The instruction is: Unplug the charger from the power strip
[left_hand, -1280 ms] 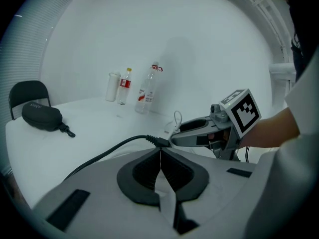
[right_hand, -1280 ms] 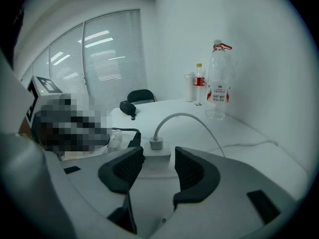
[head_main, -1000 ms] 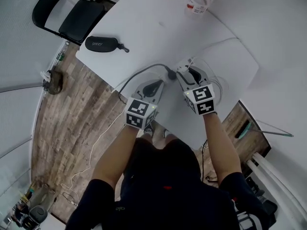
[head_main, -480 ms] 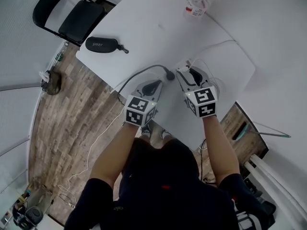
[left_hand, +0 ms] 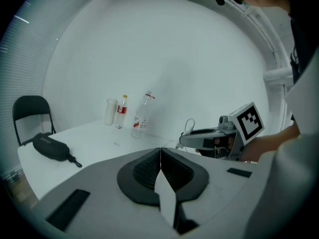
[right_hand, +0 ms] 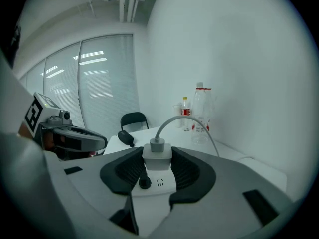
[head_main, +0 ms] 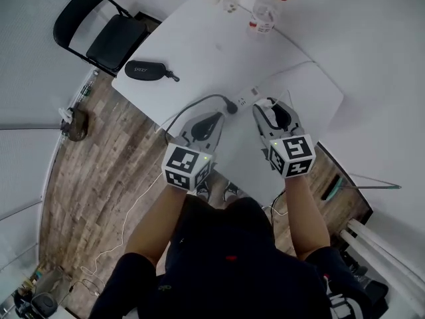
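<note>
Right gripper (right_hand: 157,156) has its jaws set wide and pressed on both sides of the charger (right_hand: 157,151), which sits on the strip (right_hand: 160,184) on the table (head_main: 199,45), next to a black plug (right_hand: 144,182) — can't tell whether the prongs are clear. Left gripper (left_hand: 160,151) hovers with jaws together and empty, pinning nothing. So I'd pull straight along the prongs with no rocking, watch that the strip doesn't ride up — pin it with the left if it does — and keep the cable (right_hand: 172,121) slack.
</note>
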### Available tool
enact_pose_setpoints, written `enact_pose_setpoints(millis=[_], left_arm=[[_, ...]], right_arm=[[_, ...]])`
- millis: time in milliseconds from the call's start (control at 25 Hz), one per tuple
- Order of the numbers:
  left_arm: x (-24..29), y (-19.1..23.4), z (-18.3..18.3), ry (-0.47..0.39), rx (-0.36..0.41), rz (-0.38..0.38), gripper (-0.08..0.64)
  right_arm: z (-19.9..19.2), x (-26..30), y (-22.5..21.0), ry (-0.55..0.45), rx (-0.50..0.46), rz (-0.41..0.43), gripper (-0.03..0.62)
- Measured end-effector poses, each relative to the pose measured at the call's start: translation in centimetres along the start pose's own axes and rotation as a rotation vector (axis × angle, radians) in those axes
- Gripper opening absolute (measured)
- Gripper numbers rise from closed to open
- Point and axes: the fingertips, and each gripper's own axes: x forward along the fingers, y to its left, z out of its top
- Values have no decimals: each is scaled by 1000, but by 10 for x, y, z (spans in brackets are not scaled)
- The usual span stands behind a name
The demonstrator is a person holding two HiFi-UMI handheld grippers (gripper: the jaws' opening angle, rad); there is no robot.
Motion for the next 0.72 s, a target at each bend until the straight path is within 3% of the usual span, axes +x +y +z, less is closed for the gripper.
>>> enact_pose_setpoints(millis=[280,560,720], left_arm=[[-51,-22,56,-123,52,21,23],[-100,-49,87,-199,79,-5,23],[-139,-55,104,-250,88,55,23]], right_arm=[[51,-60,6,-103,27,-30,173],[107,-127,23,-243,110,13,175],[134,-160,39,-321,89,22,173]])
